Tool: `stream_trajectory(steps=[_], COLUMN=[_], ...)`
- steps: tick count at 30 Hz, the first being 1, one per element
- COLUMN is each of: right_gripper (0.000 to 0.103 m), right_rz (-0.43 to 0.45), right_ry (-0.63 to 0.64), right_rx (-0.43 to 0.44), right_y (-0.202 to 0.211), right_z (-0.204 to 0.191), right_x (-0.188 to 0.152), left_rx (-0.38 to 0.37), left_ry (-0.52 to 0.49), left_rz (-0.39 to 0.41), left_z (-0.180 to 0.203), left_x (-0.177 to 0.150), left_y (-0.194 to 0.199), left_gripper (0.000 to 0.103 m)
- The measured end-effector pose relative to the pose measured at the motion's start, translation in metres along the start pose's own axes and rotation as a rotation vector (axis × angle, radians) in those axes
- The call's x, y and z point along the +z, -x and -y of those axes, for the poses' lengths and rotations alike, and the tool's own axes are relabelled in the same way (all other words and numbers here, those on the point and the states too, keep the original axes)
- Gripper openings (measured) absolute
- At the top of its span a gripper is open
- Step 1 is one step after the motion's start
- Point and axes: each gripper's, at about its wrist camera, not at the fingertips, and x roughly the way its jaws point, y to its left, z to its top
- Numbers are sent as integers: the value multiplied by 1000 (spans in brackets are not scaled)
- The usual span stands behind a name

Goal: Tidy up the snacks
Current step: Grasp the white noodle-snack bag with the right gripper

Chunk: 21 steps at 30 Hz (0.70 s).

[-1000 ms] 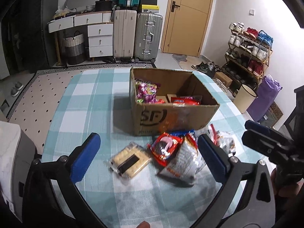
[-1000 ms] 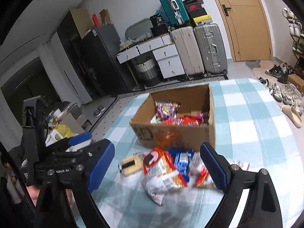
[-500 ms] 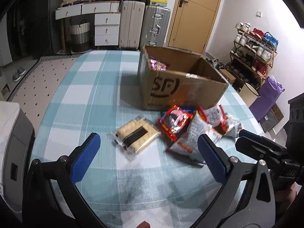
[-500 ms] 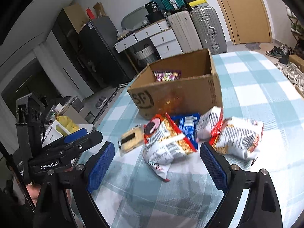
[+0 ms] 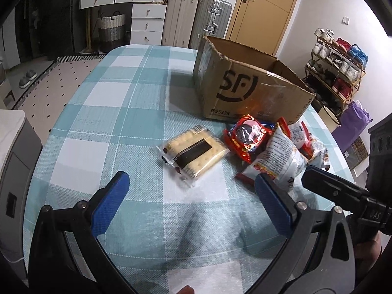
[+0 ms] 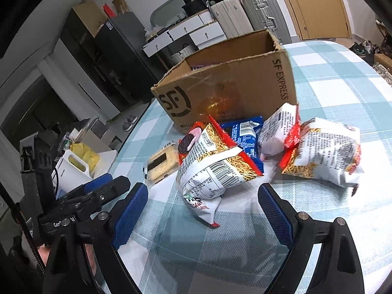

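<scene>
An open brown SF cardboard box [image 5: 247, 90] stands on the checked table; it also shows in the right wrist view [image 6: 227, 90]. In front of it lie a clear pack of biscuits [image 5: 193, 152], a red snack bag [image 5: 247, 137] and white-and-red snack bags [image 5: 279, 156]. In the right wrist view a white-and-red noodle snack bag [image 6: 213, 171] lies nearest, with a blue pack [image 6: 245, 137] and another white bag [image 6: 325, 152] behind. My left gripper [image 5: 191, 205] is open and empty, low before the biscuits. My right gripper [image 6: 205, 213] is open and empty before the noodle bag.
The table has a teal-and-white checked cloth [image 5: 117, 103]. Suitcases [image 5: 196, 19], a white drawer unit [image 5: 147, 22] and a door stand behind. A shoe rack [image 5: 338, 73] is at the right. A white appliance [image 6: 73, 169] stands beside the table's left edge.
Both grippers have dropped lower and come closer to the snacks in front of the box; the box's inside is now almost out of sight. Both stay open.
</scene>
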Motion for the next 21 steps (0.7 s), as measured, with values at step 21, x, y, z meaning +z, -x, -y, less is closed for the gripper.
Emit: stream_trajectory(steps=[21], right_gripper=[83], right_rz=[-57], right_ry=[-36], right_rx=[0], right_y=[-51], right_z=[-5], right_x=[13], left_rx=[-30], left_ry=[44], left_rz=[-26], left_z=[-20], left_x=[4], left_y=[-18], left_gripper=[102])
